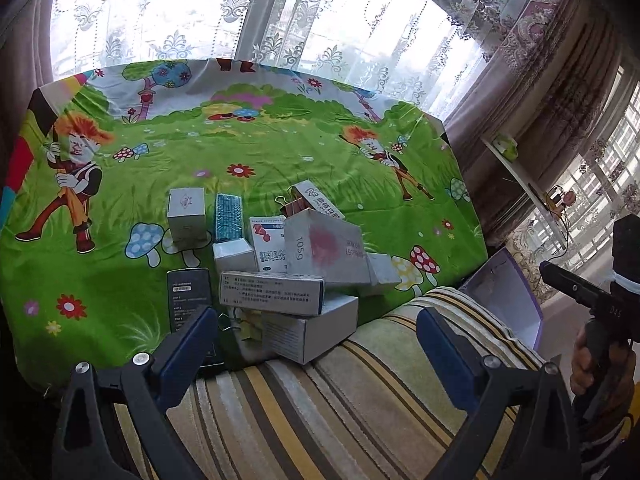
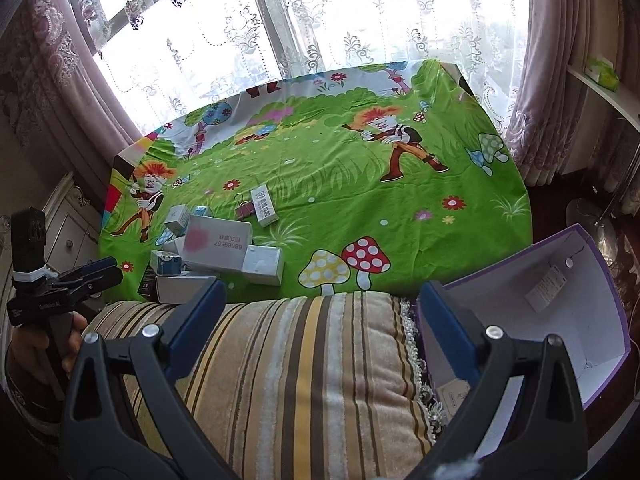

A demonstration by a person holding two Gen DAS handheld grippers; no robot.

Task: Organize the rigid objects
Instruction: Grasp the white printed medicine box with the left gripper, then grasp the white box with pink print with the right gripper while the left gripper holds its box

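My left claw (image 1: 316, 340) wide, empty; right claw (image 2: 322, 312) wide, empty too. Pile of boxes (image 1: 304, 256) on counter, left of purple box (image 2: 560, 308) (its inside nearly bare). Step: picking first box. Next: reach forward, pinch nearest white box (image 1: 320, 332) squarely.

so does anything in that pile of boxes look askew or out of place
Yes. The large white box with the red blotch sits tilted, propped on other boxes rather than flat on the green cloth. The long printed box lies crookedly across a white box. The purple-edged container holds no boxes.
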